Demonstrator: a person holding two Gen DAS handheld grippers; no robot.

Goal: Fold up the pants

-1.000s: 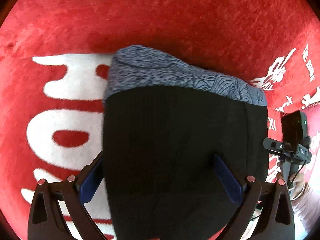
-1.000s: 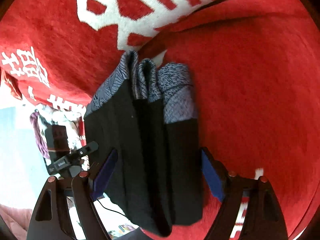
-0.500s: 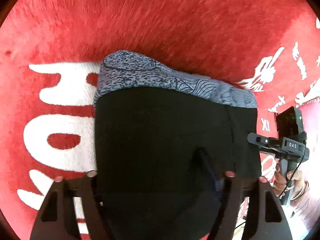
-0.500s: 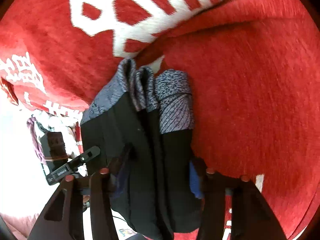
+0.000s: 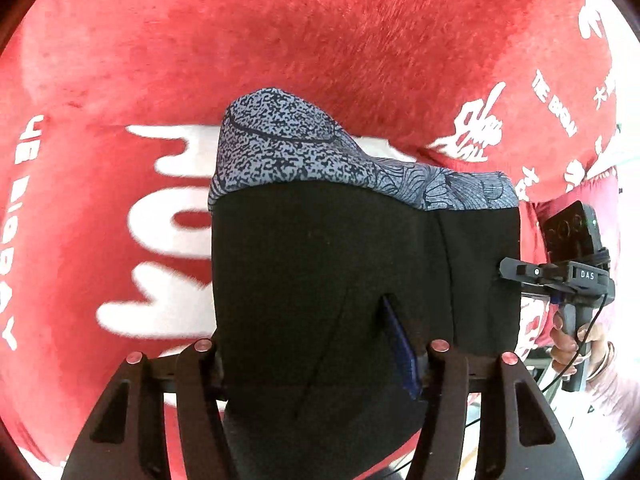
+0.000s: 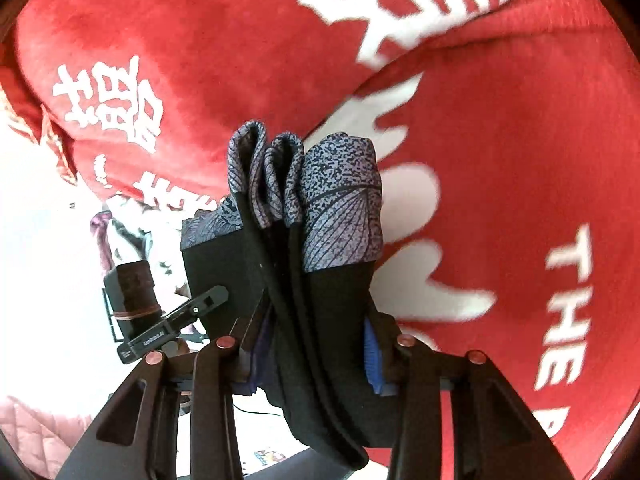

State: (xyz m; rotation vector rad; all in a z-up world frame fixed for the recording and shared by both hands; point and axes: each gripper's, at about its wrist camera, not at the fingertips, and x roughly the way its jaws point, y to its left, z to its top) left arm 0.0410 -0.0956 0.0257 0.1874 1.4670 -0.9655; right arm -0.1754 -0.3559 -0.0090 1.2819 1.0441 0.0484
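Observation:
The pants (image 5: 320,264) are black with a blue-grey patterned band at the far end, folded into a thick stack of layers. My left gripper (image 5: 316,364) is shut on the near black edge and holds the stack above the red blanket. In the right wrist view the pants (image 6: 320,280) hang edge-on, several layers showing. My right gripper (image 6: 312,344) is shut on the same stack from the other side. Each gripper shows in the other's view: the right one (image 5: 560,276) and the left one (image 6: 168,328).
A red plush blanket (image 5: 320,40) with white lettering lies under everything and bulges upward in a fold (image 6: 500,120). Its edge and bright floor with clutter show at the left of the right wrist view (image 6: 52,260). A hand in a pink sleeve (image 5: 592,344) holds the right gripper.
Both grippers went from open around the folded pants to shut on them. The stack has lifted and swung slightly, with the blanket lettering shifting beneath.

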